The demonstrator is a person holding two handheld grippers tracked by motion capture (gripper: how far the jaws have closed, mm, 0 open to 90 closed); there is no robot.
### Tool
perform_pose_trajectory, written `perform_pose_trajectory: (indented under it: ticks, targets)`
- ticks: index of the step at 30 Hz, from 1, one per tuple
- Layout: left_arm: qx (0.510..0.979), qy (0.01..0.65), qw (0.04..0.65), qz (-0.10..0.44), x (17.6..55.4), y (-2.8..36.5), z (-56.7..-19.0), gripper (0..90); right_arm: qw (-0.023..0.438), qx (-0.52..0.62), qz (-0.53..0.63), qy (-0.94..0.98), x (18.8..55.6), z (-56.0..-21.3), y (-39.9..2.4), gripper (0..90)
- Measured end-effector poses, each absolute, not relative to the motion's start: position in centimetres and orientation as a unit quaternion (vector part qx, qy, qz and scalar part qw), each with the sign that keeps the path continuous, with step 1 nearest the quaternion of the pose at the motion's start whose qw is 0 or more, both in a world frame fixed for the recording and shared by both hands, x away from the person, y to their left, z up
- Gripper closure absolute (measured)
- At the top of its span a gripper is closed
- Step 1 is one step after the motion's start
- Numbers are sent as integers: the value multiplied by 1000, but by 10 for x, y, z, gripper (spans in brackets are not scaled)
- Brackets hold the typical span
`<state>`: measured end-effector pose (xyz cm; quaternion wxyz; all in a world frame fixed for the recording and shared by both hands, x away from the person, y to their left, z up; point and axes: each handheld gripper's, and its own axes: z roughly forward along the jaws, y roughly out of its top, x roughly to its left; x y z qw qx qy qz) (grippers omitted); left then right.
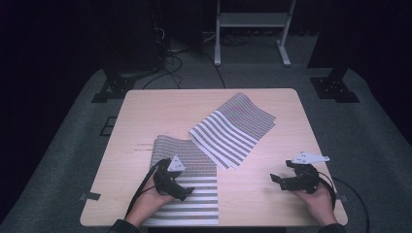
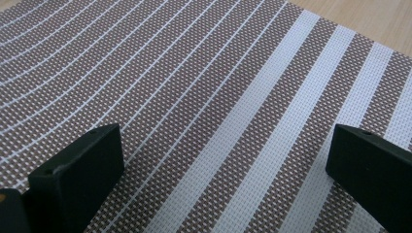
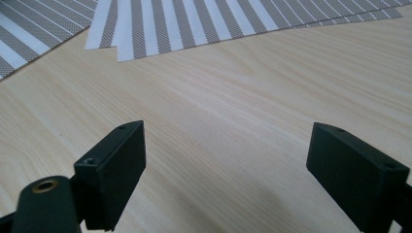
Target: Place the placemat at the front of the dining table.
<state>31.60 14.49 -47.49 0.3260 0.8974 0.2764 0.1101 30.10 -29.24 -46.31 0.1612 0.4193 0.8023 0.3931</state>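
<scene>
Near placemat (image 1: pixel 187 160) under open left tool (image 1: pixel 182 187); bare table (image 1: pixel 262 194) rightward.

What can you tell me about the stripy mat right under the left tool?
The near mat is a flat rectangle of woven, mesh-like stuff, brown-grey with white stripes: thin lines at its far end, broad bands at its near end. It lies flat at the table's near edge, left of the middle. The left tool hangs over it with jaws wide open and nothing between them. Whether its far right corner touches the other mat is hard to tell.

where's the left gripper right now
In the high view the left gripper, jaws open, hangs over the near striped mat at the table's front left.
</scene>
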Motion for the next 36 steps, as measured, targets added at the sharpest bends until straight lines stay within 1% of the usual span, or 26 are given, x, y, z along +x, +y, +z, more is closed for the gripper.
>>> perform_pose_trajectory:
  ticks: [5, 10, 12, 14, 19, 23, 29, 33, 36]
  targets:
    - [895, 272, 335, 111, 316, 147, -477, 0, 160, 406, 394, 809, 306, -459, -277, 138]
    - [894, 270, 340, 113, 315, 148, -478, 0, 155, 380, 395, 822, 313, -454, -253, 142]
    - [893, 270, 343, 113, 315, 149, -478, 0, 152, 370, 396, 827, 316, -453, -243, 202]
    - [893, 269, 343, 113, 315, 149, -478, 0, 149, 361, 398, 830, 320, -452, -233, 209]
    - [891, 268, 348, 113, 315, 149, -479, 0, 137, 341, 400, 839, 328, -452, -209, 311]
    - [891, 267, 349, 114, 315, 150, -479, 0, 145, 327, 403, 843, 332, -453, -193, 392]
    - [890, 268, 352, 114, 314, 150, -479, 0, 142, 315, 399, 849, 343, -454, -171, 394]
    - [889, 268, 353, 114, 314, 150, -480, 0, 131, 315, 396, 853, 349, -460, -156, 391]
    - [889, 268, 353, 114, 314, 150, -480, 0, 133, 313, 390, 856, 353, -464, -148, 386]
